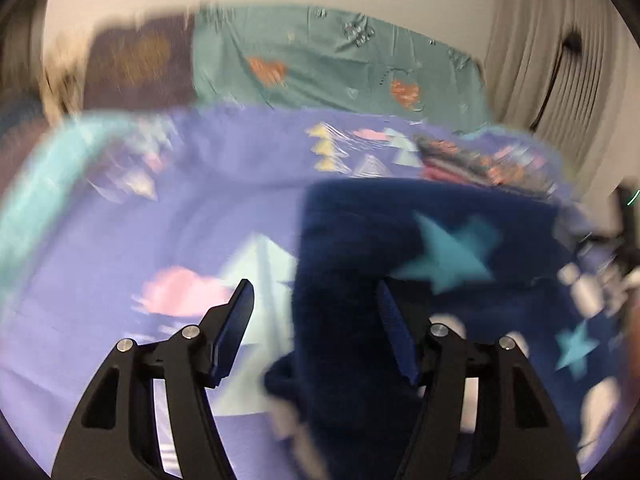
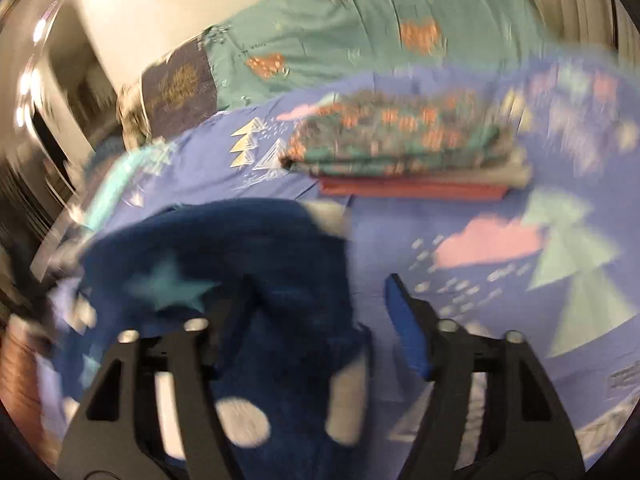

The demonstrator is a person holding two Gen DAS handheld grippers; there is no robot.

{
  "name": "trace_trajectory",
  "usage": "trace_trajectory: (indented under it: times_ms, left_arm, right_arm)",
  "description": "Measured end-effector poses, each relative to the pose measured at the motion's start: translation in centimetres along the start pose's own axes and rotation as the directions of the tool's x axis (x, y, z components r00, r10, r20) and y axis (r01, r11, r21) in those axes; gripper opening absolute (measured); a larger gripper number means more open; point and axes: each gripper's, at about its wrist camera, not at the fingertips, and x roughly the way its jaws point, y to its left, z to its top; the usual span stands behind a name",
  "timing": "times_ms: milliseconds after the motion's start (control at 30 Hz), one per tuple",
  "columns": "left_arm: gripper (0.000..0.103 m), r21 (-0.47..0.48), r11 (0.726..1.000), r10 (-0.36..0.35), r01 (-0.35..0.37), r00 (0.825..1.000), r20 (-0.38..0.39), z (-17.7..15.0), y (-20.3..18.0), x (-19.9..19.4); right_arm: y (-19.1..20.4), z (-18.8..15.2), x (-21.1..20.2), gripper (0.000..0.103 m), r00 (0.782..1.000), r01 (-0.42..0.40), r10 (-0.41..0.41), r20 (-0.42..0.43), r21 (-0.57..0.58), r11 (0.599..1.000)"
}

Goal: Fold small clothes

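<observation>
A navy fleece garment [image 1: 360, 220] with teal stars and white spots lies on the purple-blue bed cover [image 1: 120, 248]. In the left wrist view my left gripper [image 1: 316, 312] stands open. The garment's left edge sits between the jaws, and the left finger [image 1: 236, 320] is over bare cover, clear of the cloth. In the right wrist view the same garment [image 2: 240, 236] fills the lower left. My right gripper [image 2: 320, 308] is open over its right edge. Its right finger [image 2: 406, 332] stands apart from the fabric, and its left finger is dark against the navy cloth. Both views are blurred.
A stack of folded clothes [image 2: 400, 144], patterned teal on top and red at the bottom, sits further back on the cover, also seen as the stack [image 1: 480, 160]. Behind it lies teal bedding [image 2: 360, 20] with orange hearts. A pale ribbed curtain [image 1: 560, 60] hangs at the right.
</observation>
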Motion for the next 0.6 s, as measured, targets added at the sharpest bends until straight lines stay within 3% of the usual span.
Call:
trace_trajectory:
  times_ms: [100,133,167,200,300,400,467,500,567,600]
  left_arm:
    - [0.06,-0.056,0.993,-0.104,0.101,0.993,-0.055,-0.4,0.6,1.8]
    - [0.05,-0.074,0.991,-0.117,0.112,0.991,-0.072,-0.5,0.8,2.4]
    - [0.014,-0.089,0.988,-0.136,0.128,0.988,-0.08,-0.6,0.7,2.7]
    - [0.01,-0.11,0.983,-0.157,0.148,0.985,-0.071,-0.4,0.8,2.7]
    - [0.01,-0.088,0.987,-0.135,0.137,0.99,0.037,0.2,-0.1,0.2]
    - [0.01,-0.029,0.995,-0.093,0.097,0.988,0.119,0.6,-1.8,-3.3]
    - [0.012,0.012,1.0,-0.018,0.017,0.994,0.103,0.6,-2.2,-3.3]
    - [0.016,0.024,0.998,0.052,-0.054,0.996,0.071,0.3,-1.9,-2.2]
    - [0.022,0.044,0.987,0.158,-0.157,0.987,-0.006,-0.8,-1.4,0.3]
    - [0.023,0.043,0.978,0.206,-0.204,0.976,-0.064,-1.5,-1.0,1.7]
  right_arm:
    - [-1.9,-0.3,1.5,0.059,0.989,-0.131,0.137,-0.056,0.1,0.986]
    - [-2.2,-0.4,1.7,0.045,0.986,-0.148,0.156,-0.061,0.12,0.982]
    - [-2.7,-0.4,2.0,0.026,0.98,-0.176,0.188,-0.067,0.153,0.972]
    - [-2.8,-0.4,2.0,0.018,0.977,-0.192,0.205,-0.062,0.173,0.966]
    - [-1.9,-0.1,-0.5,0.016,0.976,-0.216,0.214,0.033,0.158,0.963]
    - [0.2,0.6,-3.8,0.016,0.957,-0.274,0.263,0.124,0.077,0.959]
    - [1.2,1.2,-4.0,0.02,0.963,-0.242,0.234,0.133,0.041,0.97]
    - [1.4,1.4,-3.3,0.023,0.976,-0.189,0.185,0.112,0.028,0.982]
    - [1.8,1.2,-0.3,0.035,1.0,-0.007,0.008,0.027,-0.028,1.0]
    - [1.7,0.4,1.4,0.035,0.993,0.114,-0.115,-0.029,-0.047,0.992]
